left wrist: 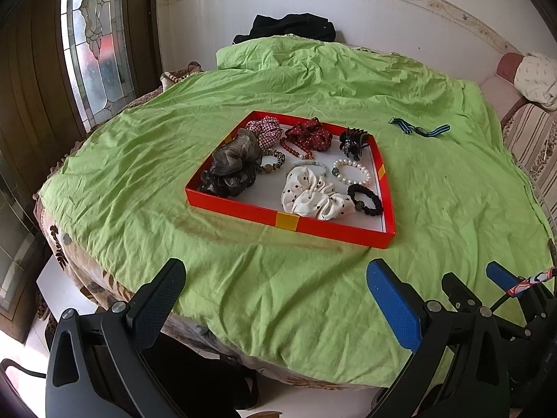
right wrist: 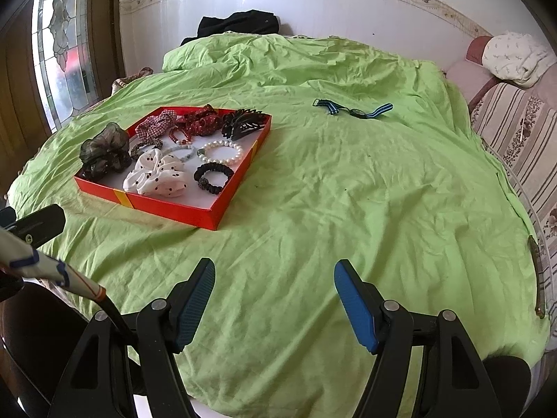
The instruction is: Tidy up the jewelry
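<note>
Right wrist view: my right gripper (right wrist: 273, 299) is spread wide and holds nothing. My left gripper (left wrist: 275, 299) is spread too. Far ahead, the striped watch (right wrist: 355, 109) lies on the green sheet (right wrist: 348, 209), right of the red tray (right wrist: 222, 214).

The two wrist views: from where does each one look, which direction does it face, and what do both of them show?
Left wrist: sits on the left gripper, looking down over the green sheet at the red tray straight ahead; its open fingers and the right gripper's show.
Right wrist: sits on the right gripper, facing bare sheet; tray far left, own open fingers show.
Shared: tray, striped watch, black cloth.
</note>
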{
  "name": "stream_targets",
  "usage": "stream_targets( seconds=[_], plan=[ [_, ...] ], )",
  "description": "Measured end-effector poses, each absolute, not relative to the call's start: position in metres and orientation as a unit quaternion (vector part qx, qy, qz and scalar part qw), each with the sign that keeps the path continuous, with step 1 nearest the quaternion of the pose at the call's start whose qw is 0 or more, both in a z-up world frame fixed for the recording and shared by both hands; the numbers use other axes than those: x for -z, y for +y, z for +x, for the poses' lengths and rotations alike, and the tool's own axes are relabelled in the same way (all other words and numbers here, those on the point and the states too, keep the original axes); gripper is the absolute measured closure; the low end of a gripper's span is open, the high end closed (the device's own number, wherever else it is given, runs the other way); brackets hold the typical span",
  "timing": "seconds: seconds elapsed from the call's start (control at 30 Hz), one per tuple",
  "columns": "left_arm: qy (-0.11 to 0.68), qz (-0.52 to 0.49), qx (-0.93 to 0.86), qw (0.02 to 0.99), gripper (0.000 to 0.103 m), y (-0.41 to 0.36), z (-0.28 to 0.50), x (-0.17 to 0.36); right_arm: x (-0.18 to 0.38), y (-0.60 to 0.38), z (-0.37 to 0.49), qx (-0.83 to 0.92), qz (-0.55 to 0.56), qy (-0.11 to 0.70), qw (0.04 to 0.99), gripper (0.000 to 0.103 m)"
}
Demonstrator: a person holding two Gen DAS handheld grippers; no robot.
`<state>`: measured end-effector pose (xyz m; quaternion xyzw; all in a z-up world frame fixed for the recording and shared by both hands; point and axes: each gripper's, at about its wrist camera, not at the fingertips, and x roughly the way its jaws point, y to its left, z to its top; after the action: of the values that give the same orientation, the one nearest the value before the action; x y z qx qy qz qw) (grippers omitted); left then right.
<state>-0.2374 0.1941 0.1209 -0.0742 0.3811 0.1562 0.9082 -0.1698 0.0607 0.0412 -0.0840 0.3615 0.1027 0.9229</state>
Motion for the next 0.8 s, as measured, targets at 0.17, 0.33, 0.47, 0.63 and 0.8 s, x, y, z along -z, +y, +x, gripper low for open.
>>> stream_targets(
  seconds=[0.17, 0.33, 0.47, 0.63, 0.8],
  plan=[
    [0.384, -0.075, -0.153, 0.907, 0.0, 0.194, -0.236, -0.12, -0.041, 0.062, -0.171, -0.106, -0.088, 0.362, 0.922, 0.028],
    [0.392, -0.077, -0.151, 0.904, 0.0, 0.195, -0.234, -0.117, -0.041, 0.063, -0.171, -0.104, -0.089, 0.36, 0.923, 0.027],
    [0.396, -0.079, -0.152, 0.902, 0.0, 0.197, -0.233, -0.115, -0.039, 0.063, -0.17, -0.104, -0.089, 0.362, 0.922, 0.027],
    [0.399, -0.077, -0.159, 0.9, 0.0, 0.199, -0.231, -0.115, -0.038, 0.061, -0.17, -0.109, -0.088, 0.363, 0.921, 0.027],
    [0.403, -0.078, -0.168, 0.896, 0.0, 0.201, -0.226, -0.117, -0.037, 0.055, -0.167, -0.116, -0.077, 0.363, 0.921, 0.027]
  ],
)
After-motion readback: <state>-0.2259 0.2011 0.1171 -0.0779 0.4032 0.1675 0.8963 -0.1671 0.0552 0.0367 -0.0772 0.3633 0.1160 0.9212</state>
